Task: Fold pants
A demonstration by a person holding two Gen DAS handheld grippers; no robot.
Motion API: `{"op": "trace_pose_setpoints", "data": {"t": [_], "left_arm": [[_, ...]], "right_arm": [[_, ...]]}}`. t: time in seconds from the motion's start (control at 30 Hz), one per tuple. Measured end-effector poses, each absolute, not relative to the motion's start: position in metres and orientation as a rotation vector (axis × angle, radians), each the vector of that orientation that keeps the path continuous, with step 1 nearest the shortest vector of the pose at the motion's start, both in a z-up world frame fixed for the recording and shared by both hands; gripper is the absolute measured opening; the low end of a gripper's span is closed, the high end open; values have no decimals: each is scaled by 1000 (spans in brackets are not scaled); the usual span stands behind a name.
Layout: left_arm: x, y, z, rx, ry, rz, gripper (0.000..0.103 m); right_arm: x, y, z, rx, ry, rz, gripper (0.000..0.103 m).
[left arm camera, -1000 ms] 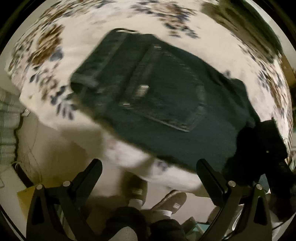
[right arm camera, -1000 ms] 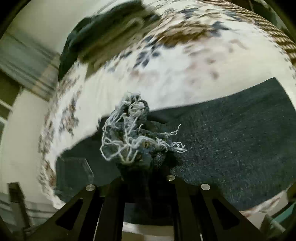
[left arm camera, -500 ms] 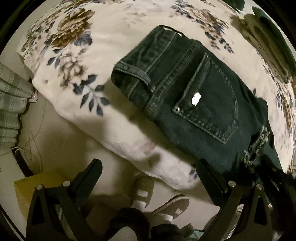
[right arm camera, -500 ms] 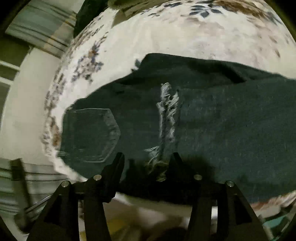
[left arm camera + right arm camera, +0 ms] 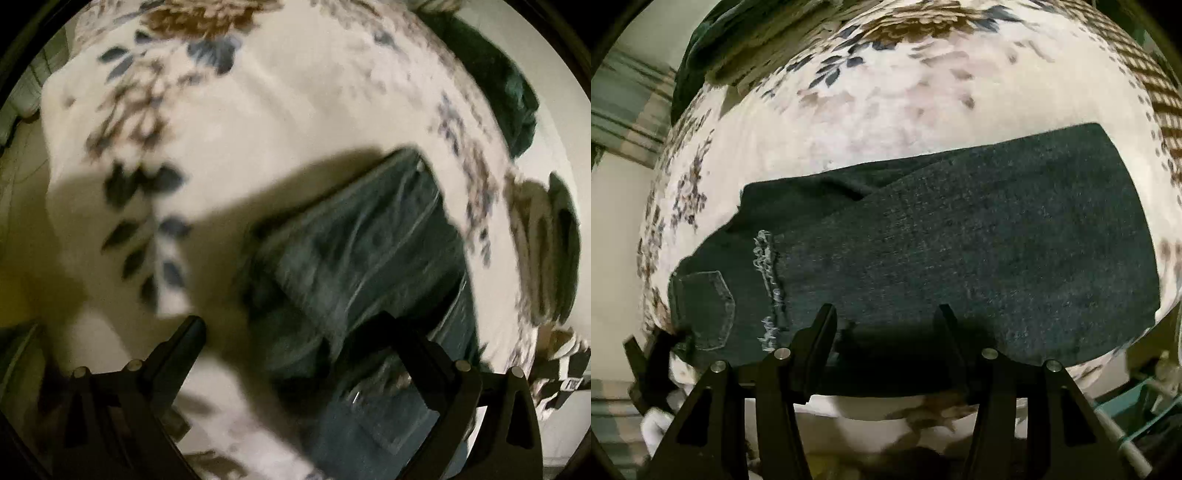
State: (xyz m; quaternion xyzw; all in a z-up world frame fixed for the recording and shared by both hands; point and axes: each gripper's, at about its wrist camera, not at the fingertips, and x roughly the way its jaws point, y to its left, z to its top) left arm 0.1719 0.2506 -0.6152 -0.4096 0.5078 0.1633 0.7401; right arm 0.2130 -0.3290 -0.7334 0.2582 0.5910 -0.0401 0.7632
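Dark denim pants [image 5: 960, 251] lie folded lengthways on a cream floral blanket [image 5: 905, 110], the frayed hem [image 5: 768, 280] resting beside the back pocket [image 5: 705, 306]. My right gripper [image 5: 886, 314] is open over the near edge of the pants, with its pads off the cloth. In the blurred left wrist view, the waistband end of the pants [image 5: 351, 258] lies close below. My left gripper [image 5: 288, 328] stands wide with its jaws closing. The waistband corner sits between the fingers [image 5: 391, 339], and they do not press on it.
A dark green cloth [image 5: 498, 92] lies bunched at the blanket's far side, and it also shows in the right wrist view [image 5: 738, 33]. A folded pile [image 5: 546, 251] sits at the right. A checked woven cover [image 5: 1145, 74] borders the blanket. The blanket's edge [image 5: 879, 410] drops off just below my right gripper.
My right gripper let go of the frayed hem, which now lies on the pants by the pocket, and drew back. My left gripper dropped close to the waistband and rolled.
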Motion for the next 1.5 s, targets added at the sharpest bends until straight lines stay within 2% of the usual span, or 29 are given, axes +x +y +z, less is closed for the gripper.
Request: {"op": "trace_pose_setpoints", "data": {"t": [0.03,0.07,0.1,0.27,0.3,0.57,0.73,0.87,1.0,1.2,1.37,1.5], "left_arm": [[177,255,-614,-917,1076,357,93],[179,257,-614,-930,1050,351,73],[185,260,-613,-932,1030,358,59],[185,251,-608,-880,981,337,28],[181,246,-603,-843,968,327,25],[164,186,-487,-579,809,189,22],[153,88,-408,-372,725,7,21],[137,-4,-384,-275,722,-165,21],[124,-91,-393,-216,759,-313,21],[109,-208,-450,-103,898,-478,21],[96,-267,-495,47,988,-500,22],[92,-296,-516,129,1095,-470,30]], "right_arm": [[211,-332,-732,559,1285,-85,58],[210,-331,-733,556,1286,-79,58],[211,-328,-735,557,1290,-78,58],[208,-319,-737,583,1296,-75,58],[207,-320,-737,591,1290,-73,58],[192,-351,-730,646,1266,-86,58],[171,-399,-710,690,1232,-141,58],[147,-450,-691,734,1182,-216,58],[122,-504,-680,774,1141,-310,58],[80,-574,-682,798,1105,-445,58],[50,-613,-694,814,1117,-528,58],[34,-633,-701,835,1135,-558,58]]}}
